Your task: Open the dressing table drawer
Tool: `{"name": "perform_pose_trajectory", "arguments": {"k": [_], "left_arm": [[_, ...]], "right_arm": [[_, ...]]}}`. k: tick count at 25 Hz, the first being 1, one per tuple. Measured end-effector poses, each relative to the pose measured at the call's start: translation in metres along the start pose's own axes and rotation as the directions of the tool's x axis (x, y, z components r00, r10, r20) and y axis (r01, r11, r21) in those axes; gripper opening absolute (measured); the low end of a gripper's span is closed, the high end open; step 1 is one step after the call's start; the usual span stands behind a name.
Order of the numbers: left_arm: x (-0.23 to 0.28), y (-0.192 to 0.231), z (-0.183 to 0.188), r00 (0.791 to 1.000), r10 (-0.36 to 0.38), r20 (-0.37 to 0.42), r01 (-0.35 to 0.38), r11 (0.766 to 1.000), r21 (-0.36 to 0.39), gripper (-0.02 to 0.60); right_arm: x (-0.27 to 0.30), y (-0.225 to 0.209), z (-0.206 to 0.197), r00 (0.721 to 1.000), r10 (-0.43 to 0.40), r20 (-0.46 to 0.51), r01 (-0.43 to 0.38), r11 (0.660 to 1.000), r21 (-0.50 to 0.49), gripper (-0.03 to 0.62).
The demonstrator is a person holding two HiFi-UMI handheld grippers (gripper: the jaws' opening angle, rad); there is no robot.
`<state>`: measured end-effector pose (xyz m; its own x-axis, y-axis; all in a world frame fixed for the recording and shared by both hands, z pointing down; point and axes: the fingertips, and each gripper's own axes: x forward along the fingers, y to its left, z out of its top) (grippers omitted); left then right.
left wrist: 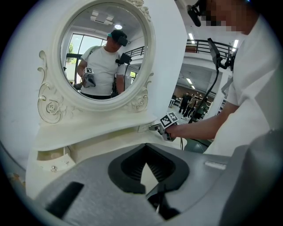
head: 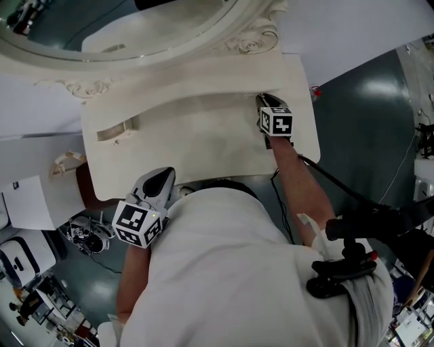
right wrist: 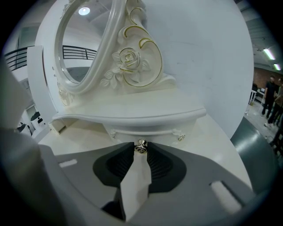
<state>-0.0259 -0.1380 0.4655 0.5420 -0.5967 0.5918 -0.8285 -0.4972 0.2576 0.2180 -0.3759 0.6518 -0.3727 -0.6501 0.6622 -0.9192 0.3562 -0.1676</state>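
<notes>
Your right tongs [right wrist: 140, 150] are pinching the little metal knob [right wrist: 140, 145] of the small drawer [right wrist: 132, 131]. One tip sits on each side of the knob, and in the right gripper view both appear to touch it. The drawer is at the far right of the dressing table [head: 298, 88], tucked under the curved shelf that carries the mirror [head: 135, 20]. It is still flush with the shelf, so the pull has not yet begun.

Your left tongs [left wrist: 146, 163] are pressed together on nothing. They hang near you at the left, over the near edge of the tabletop [head: 203, 135] and well apart from the drawer.

The knob is the only place to take hold. It is hard, round and polished, so it will likely slip if your grip is shallow or crooked. Seat the tips behind its widest part and keep the pinch firm. The drawer itself looks small and light, and it should slide with little force. If you pull off line it may bind, so draw straight toward you, level with the tabletop. A jerk could pop the tongs off the knob.
</notes>
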Motion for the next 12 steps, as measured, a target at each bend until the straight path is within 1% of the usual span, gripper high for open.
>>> {"name": "perform_pose_trajectory", "arguments": {"k": [12], "left_arm": [[0.002, -0.004, -0.004, 1.0, -0.019, 0.002, 0.019, 1.0, 0.009, 0.003]], "right_arm": [[-0.011, 0.004, -0.017, 1.0, 0.0, -0.015, 0.0, 1.0, -0.013, 0.095]]}}
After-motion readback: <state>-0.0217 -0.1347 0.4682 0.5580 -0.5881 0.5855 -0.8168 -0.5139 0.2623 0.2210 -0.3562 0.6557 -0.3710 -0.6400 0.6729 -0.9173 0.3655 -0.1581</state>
